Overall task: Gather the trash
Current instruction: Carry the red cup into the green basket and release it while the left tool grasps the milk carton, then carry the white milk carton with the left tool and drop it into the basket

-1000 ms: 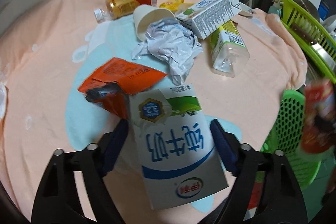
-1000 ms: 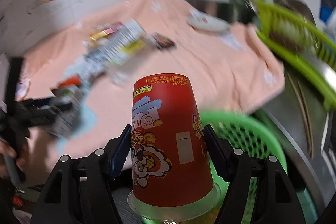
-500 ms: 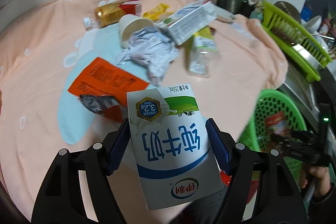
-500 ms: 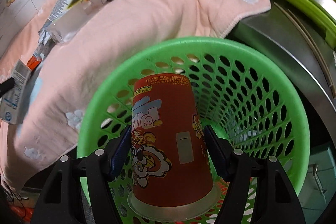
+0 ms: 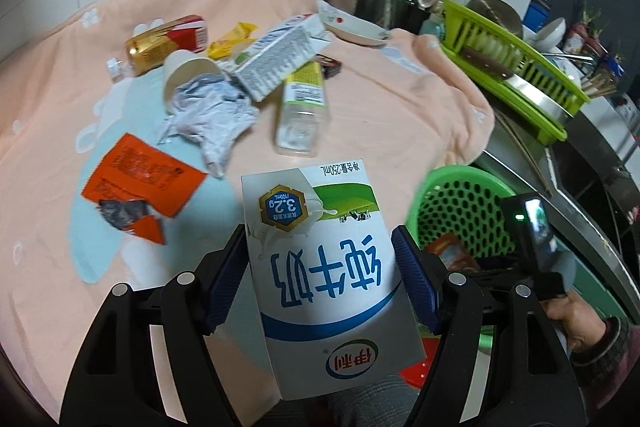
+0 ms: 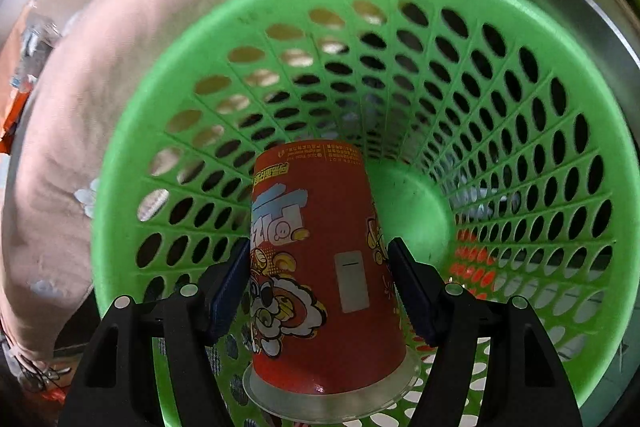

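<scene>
Left gripper [image 5: 320, 267] first: its jaws are clamped on a white milk carton [image 5: 324, 275], blue pads pressed to both sides, the print upside down to the camera. Ahead of those jaws and off to their left lies an orange wrapper [image 5: 140, 183] on the peach towel [image 5: 380, 115] that covers the desk; straight ahead, a crumpled grey wad [image 5: 208, 115] spills from a tipped paper cup [image 5: 184, 75], with a second carton [image 5: 280, 63] propped across a clear bottle [image 5: 304, 107], and an amber bottle [image 5: 164, 45] beyond them. To the right of the jaws sits the green basket [image 5: 460, 199], just off the towel's edge. Over to the right gripper [image 6: 320, 287]: jaws squeezed on a red printed cup [image 6: 320, 267], held with its wide clear rim toward the camera and its narrow base pointing down into the green basket [image 6: 500, 107]. The cup hangs inside the basket mouth, the perforated wall all around the jaws, the solid green floor just past the cup's far end.
</scene>
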A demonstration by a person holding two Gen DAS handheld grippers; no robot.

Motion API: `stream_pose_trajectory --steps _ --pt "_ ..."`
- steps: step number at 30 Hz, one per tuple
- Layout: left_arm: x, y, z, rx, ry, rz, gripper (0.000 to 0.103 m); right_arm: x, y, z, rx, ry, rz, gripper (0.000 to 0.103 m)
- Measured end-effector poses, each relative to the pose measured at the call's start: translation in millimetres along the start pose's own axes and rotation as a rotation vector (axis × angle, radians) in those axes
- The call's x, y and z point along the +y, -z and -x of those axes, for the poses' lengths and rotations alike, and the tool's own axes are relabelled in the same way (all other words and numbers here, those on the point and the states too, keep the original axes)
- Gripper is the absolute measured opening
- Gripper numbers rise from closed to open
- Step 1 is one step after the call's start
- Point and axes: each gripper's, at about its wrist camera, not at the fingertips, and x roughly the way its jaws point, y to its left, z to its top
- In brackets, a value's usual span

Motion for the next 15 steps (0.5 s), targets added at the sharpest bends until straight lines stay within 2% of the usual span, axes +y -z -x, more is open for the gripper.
stream_pose_trajectory --steps 4,7,11,15 --pt "-10 -2 -1 0.0 0.02 -0.021 0.071 0 -3 -7 0.039 0.014 0.0 0.068" --pt "-17 -3 -2 0.0 0.033 -0.035 0.071 2 -3 -7 0.025 0.017 -0.006 0.074" --pt "-27 -5 -6 0.012 0.056 -0.052 0.071 -5 0 1 0.002 0.012 -0.011 0.074" --pt "-41 -7 -13 0.025 0.094 -0.072 0.071 -14 14 27 -0.055 0.019 -0.001 0.074"
